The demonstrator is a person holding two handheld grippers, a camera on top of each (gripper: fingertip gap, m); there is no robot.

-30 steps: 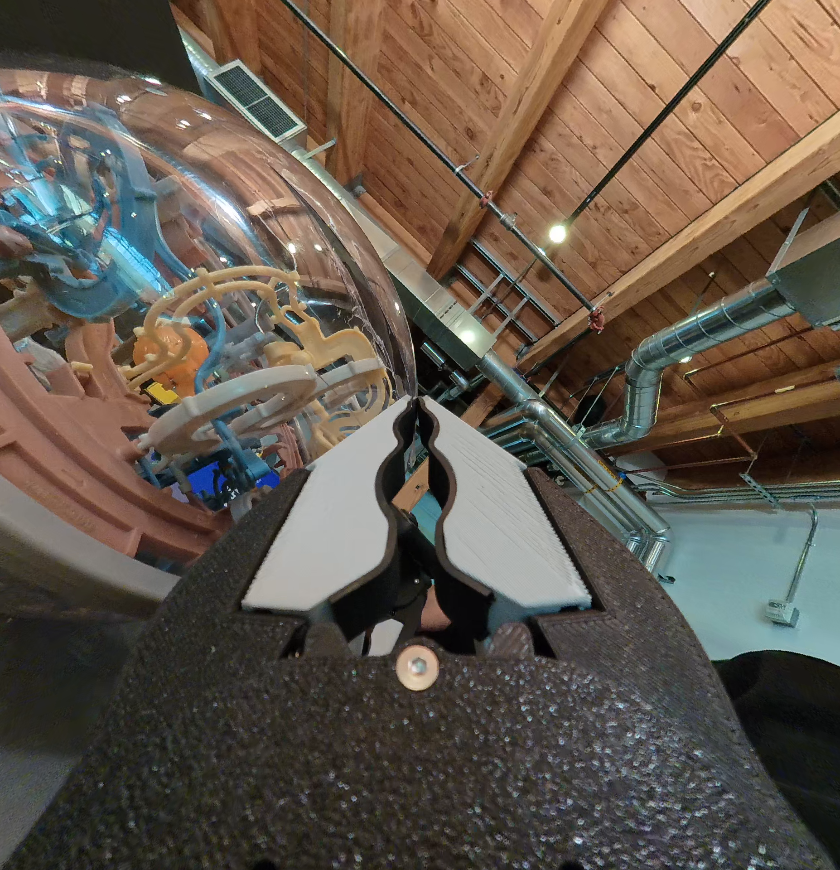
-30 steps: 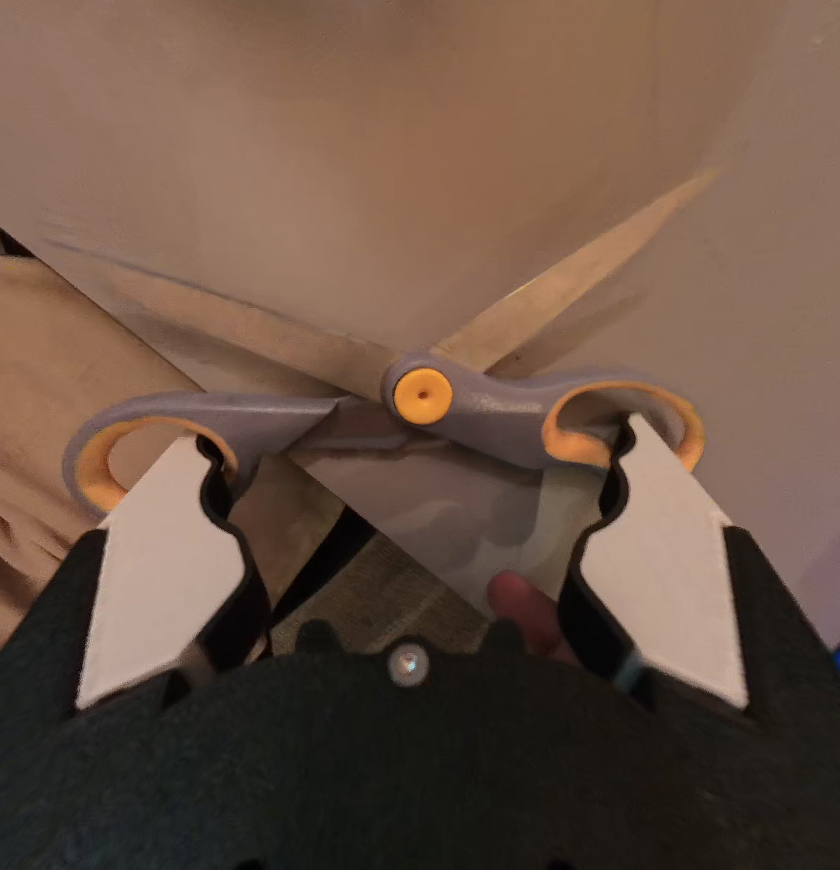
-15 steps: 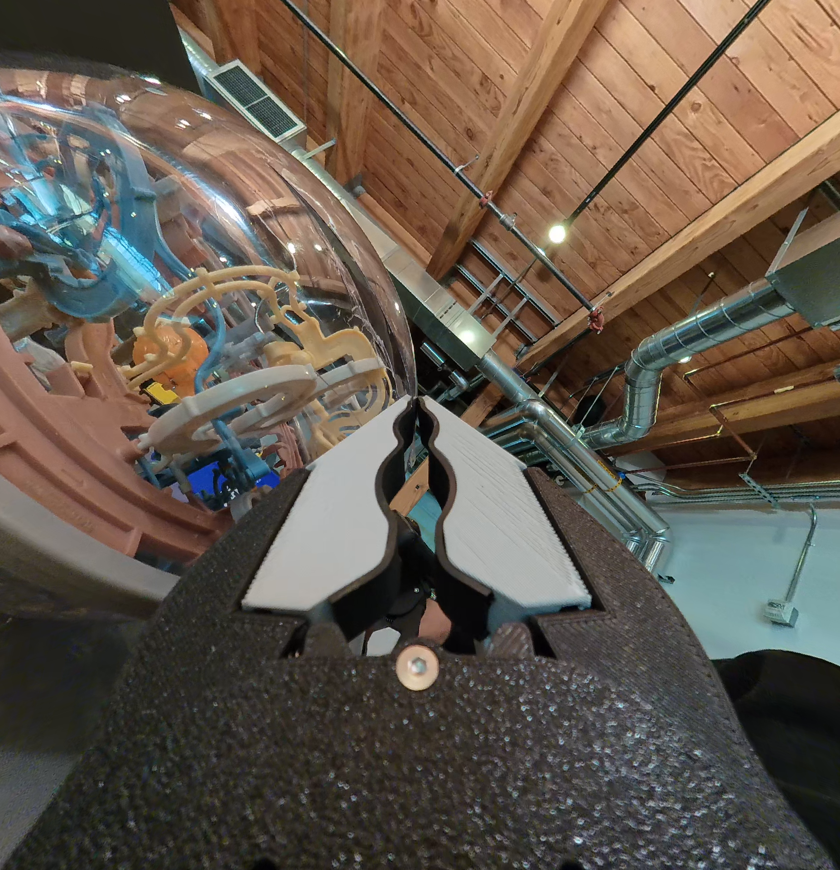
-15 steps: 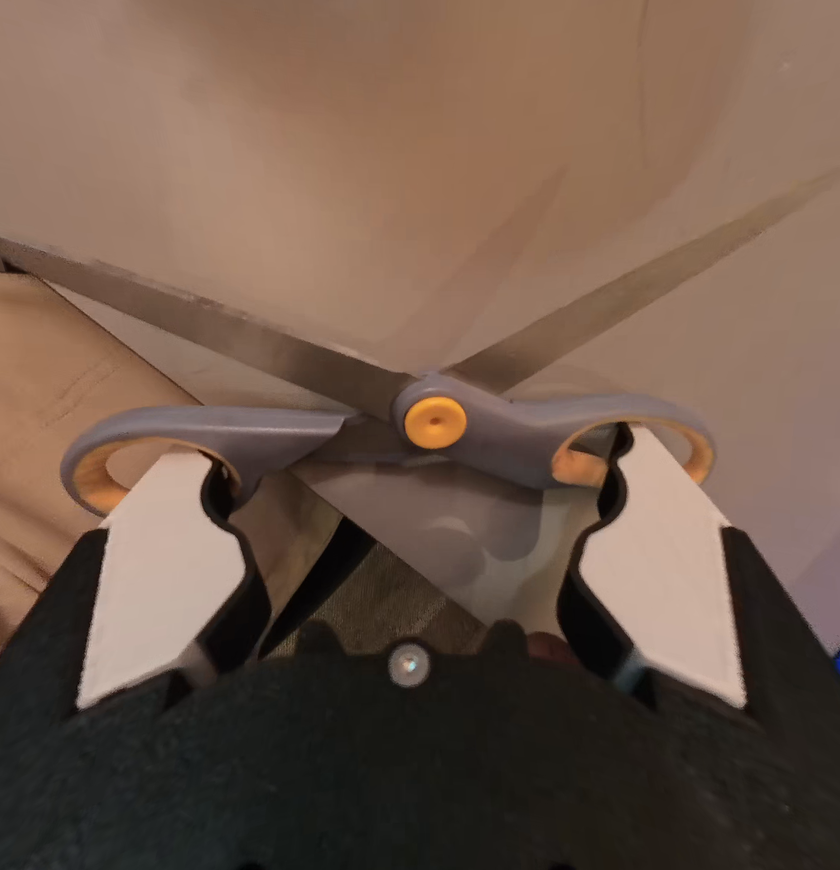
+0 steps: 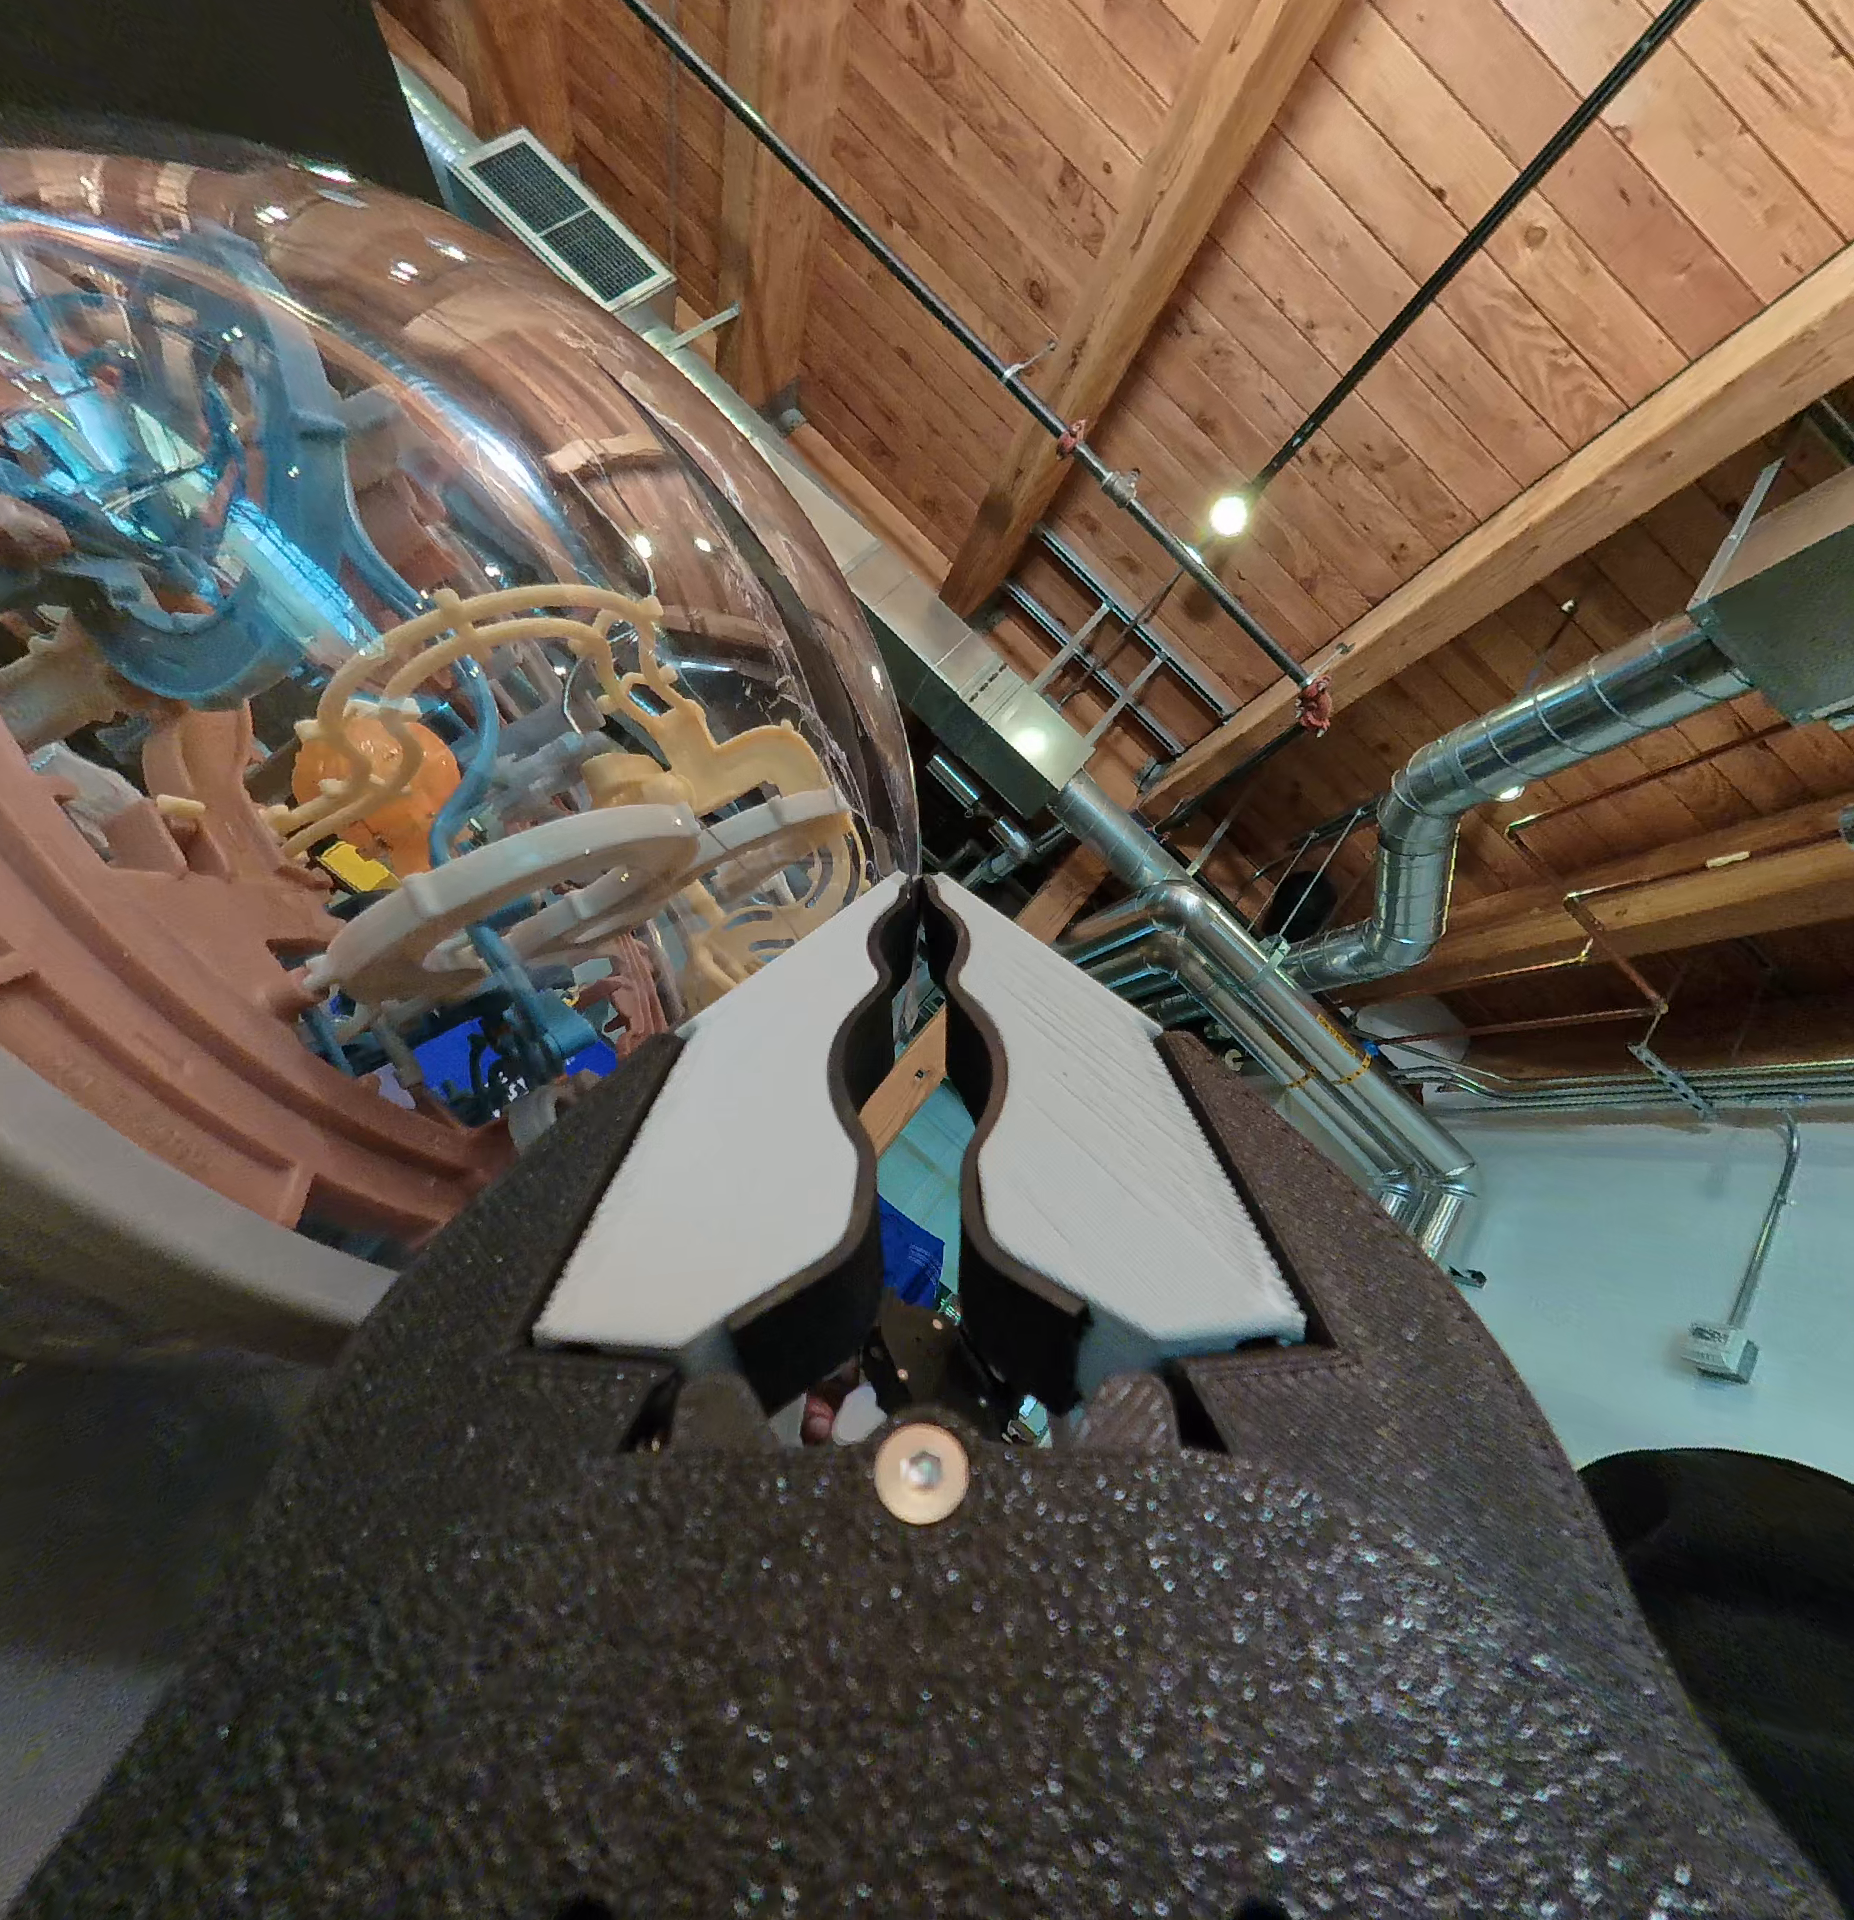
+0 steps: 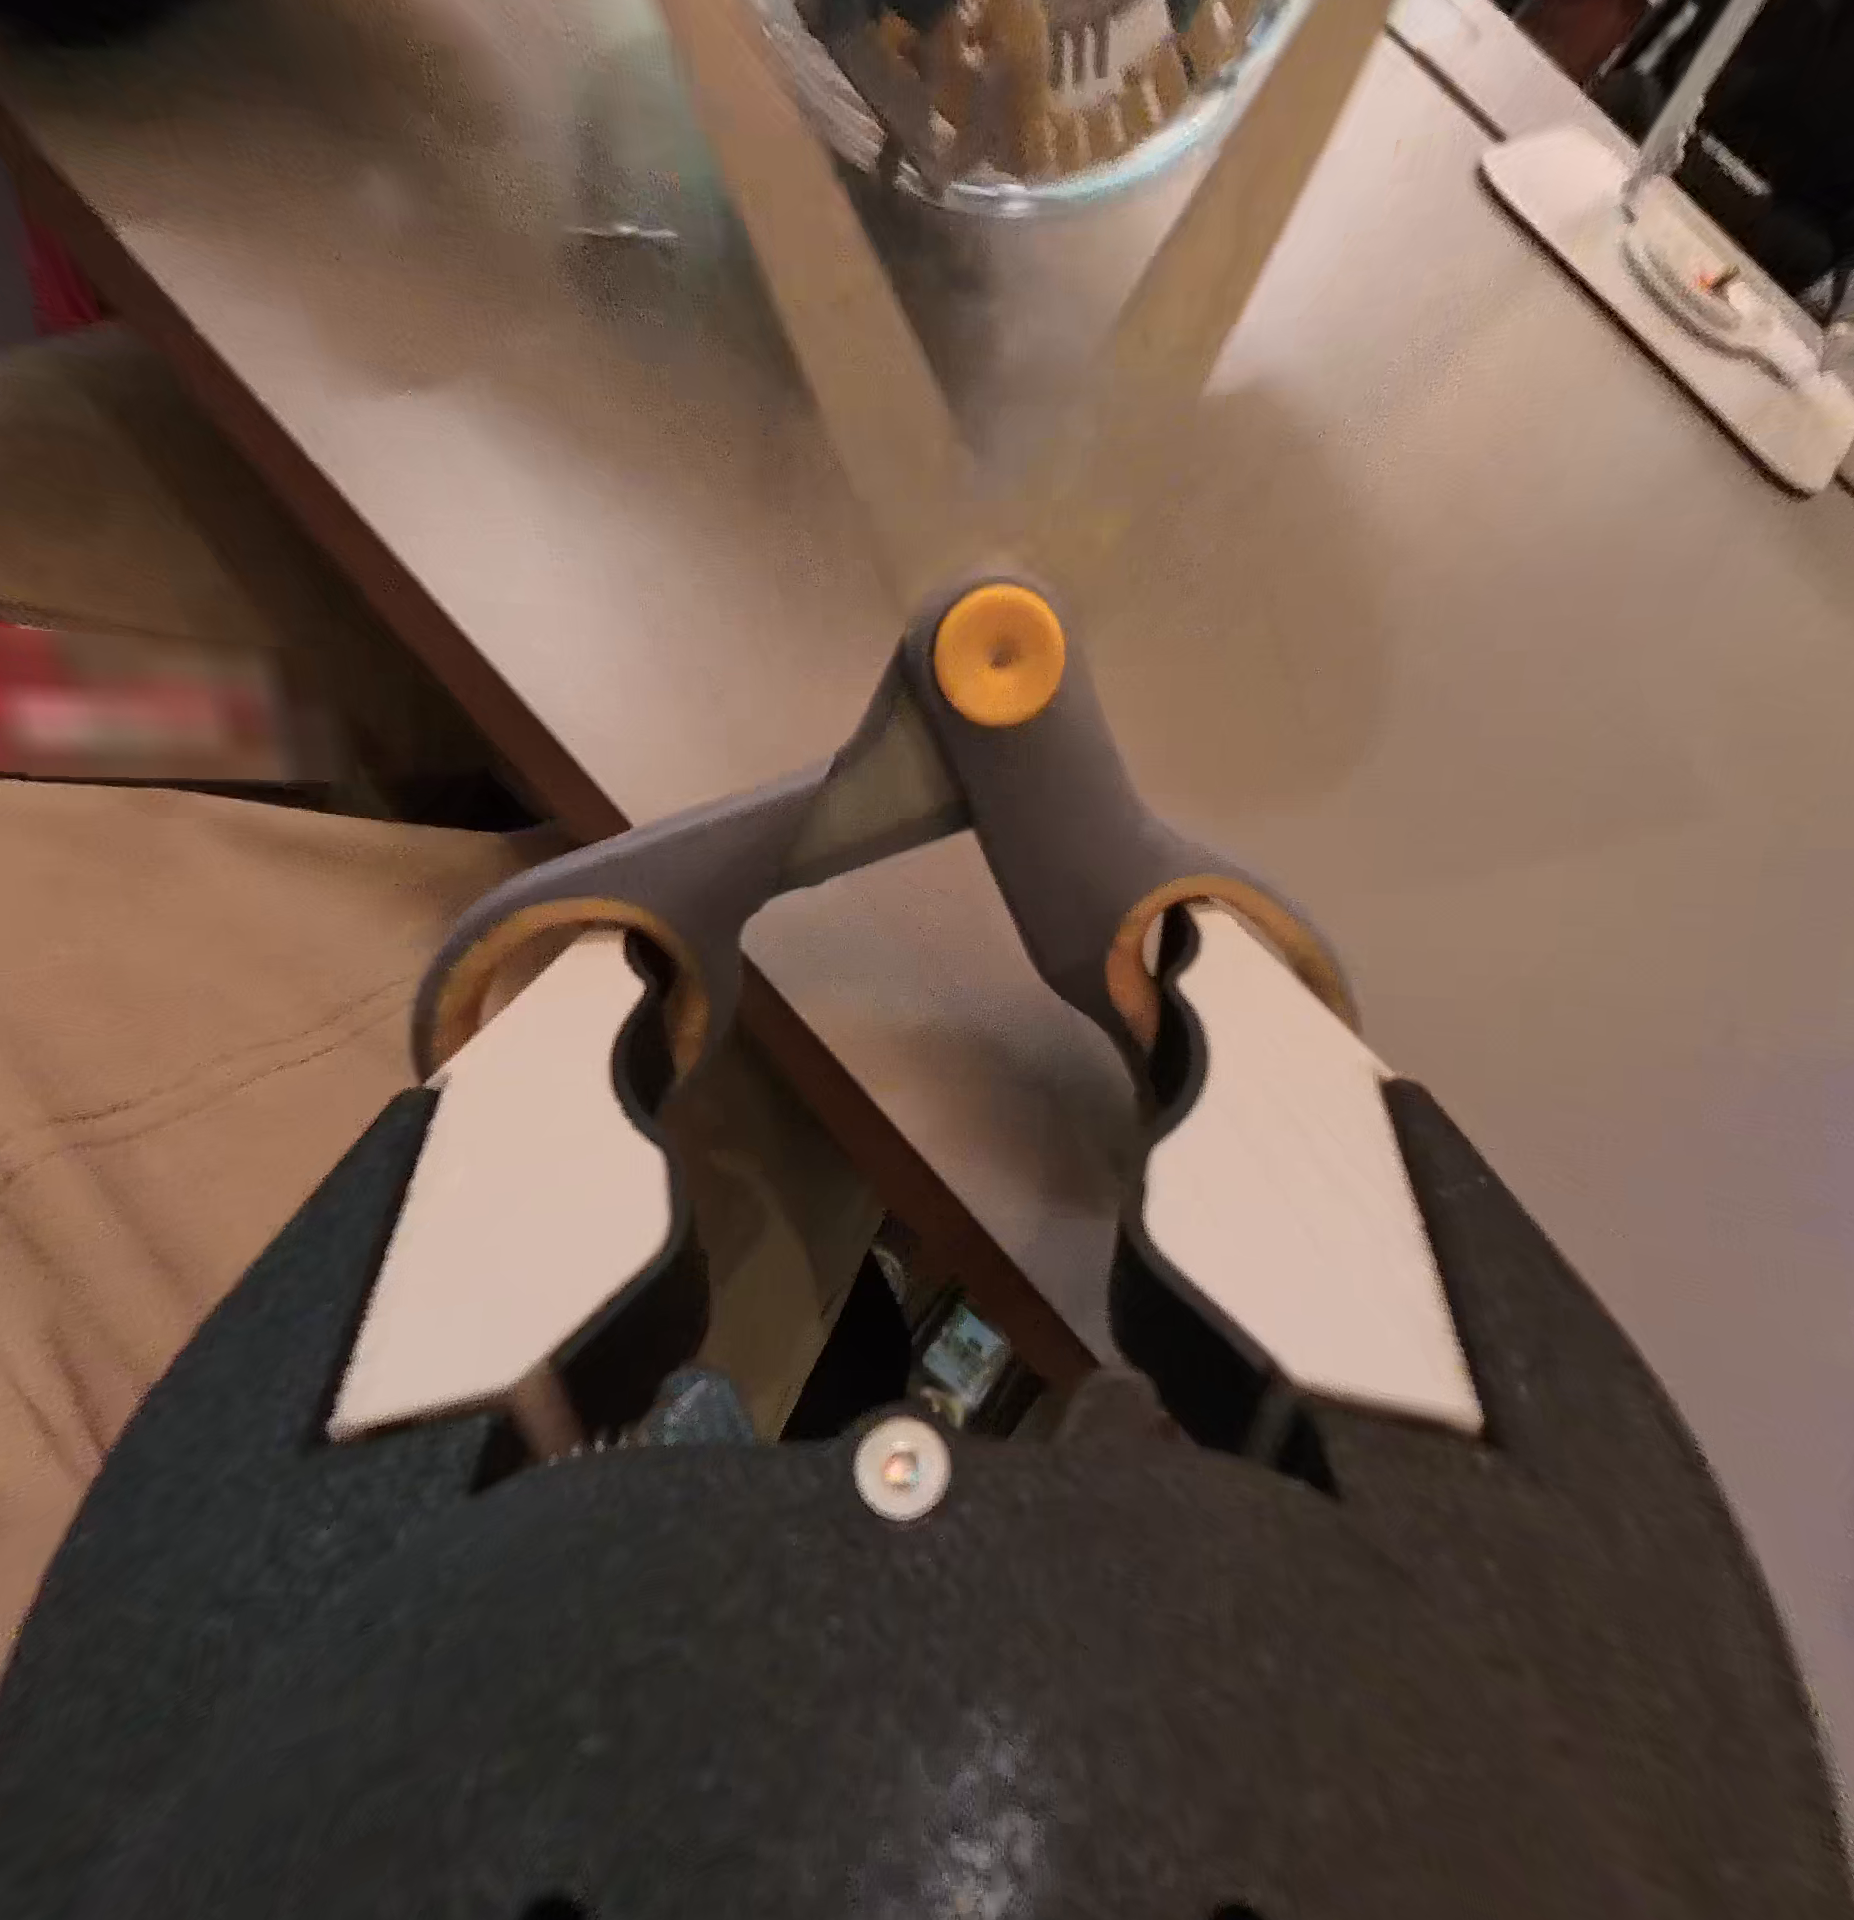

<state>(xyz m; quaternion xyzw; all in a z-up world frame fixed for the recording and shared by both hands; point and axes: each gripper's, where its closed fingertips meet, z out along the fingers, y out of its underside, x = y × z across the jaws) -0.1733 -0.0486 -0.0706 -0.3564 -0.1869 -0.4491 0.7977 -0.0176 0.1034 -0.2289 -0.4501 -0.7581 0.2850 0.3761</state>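
My right gripper (image 6: 918, 935) is open, with one fingertip inside each orange-lined handle loop of a pair of grey scissors (image 6: 998, 655). The scissors point forward over a beige table (image 6: 1474, 727), and their blurred blades stand apart in a narrow V. My left gripper (image 5: 918, 883) is shut and empty and points up toward a wooden ceiling. Its tips lie right beside a large clear plastic sphere (image 5: 383, 623) with a coloured maze of tracks inside; whether they touch it I cannot tell.
A clear glass jar (image 6: 1058, 104) with small tan pieces stands on the table just beyond the blades. A white flat base (image 6: 1681, 291) lies at the far right. Tan fabric (image 6: 175, 987) fills the left, off the table's dark edge. Metal ducts (image 5: 1525, 748) run overhead.
My right fingers have come closer together, pulling the scissor handles inward and narrowing the blades. The right view has swung, bringing the jar and table edge into sight. The left gripper has not moved.
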